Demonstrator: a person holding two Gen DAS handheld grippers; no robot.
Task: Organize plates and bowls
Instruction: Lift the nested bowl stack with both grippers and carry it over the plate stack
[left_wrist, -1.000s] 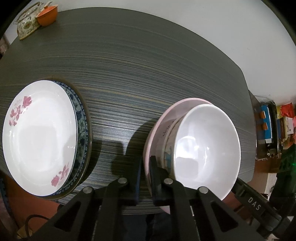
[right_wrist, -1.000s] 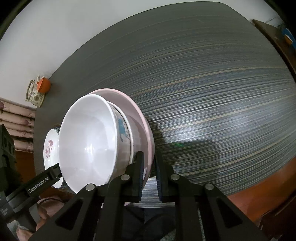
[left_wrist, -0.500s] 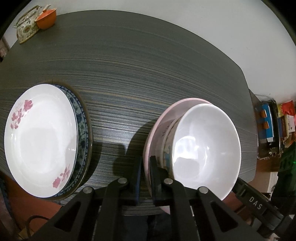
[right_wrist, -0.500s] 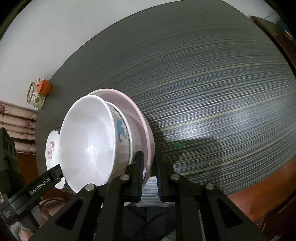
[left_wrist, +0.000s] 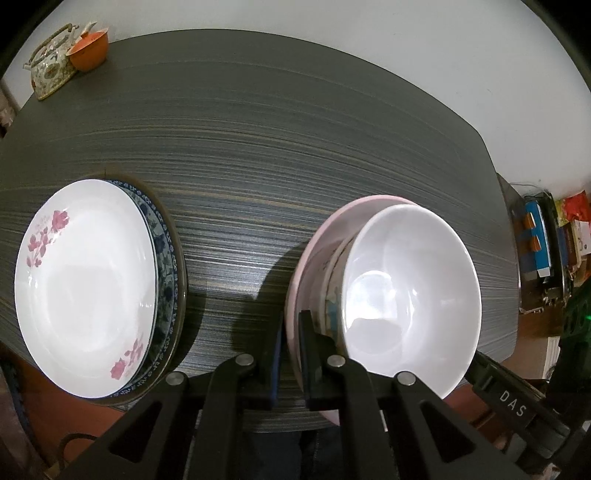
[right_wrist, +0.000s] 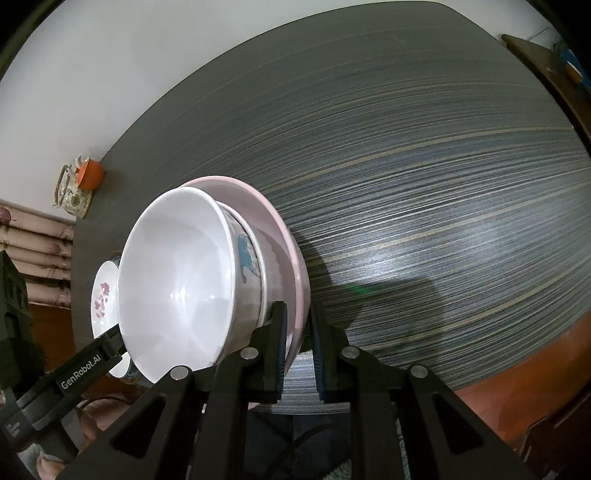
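Claws left and right clamped on pink plate rim, stacked bowls hiding its centre

My left gripper is built of matt black plastic: two flat fingers lined with dark blue pads, each driven by angular linkage arms with triangular cut-outs. Four round silver pivot screws sit in a row just behind the fingers. My right gripper is of identical construction, with the same blue pads and silver screws. Seen from the other camera, each gripper's body carries white lettering: "DAS" on the right unit, "GenRobot.AI" on the left.
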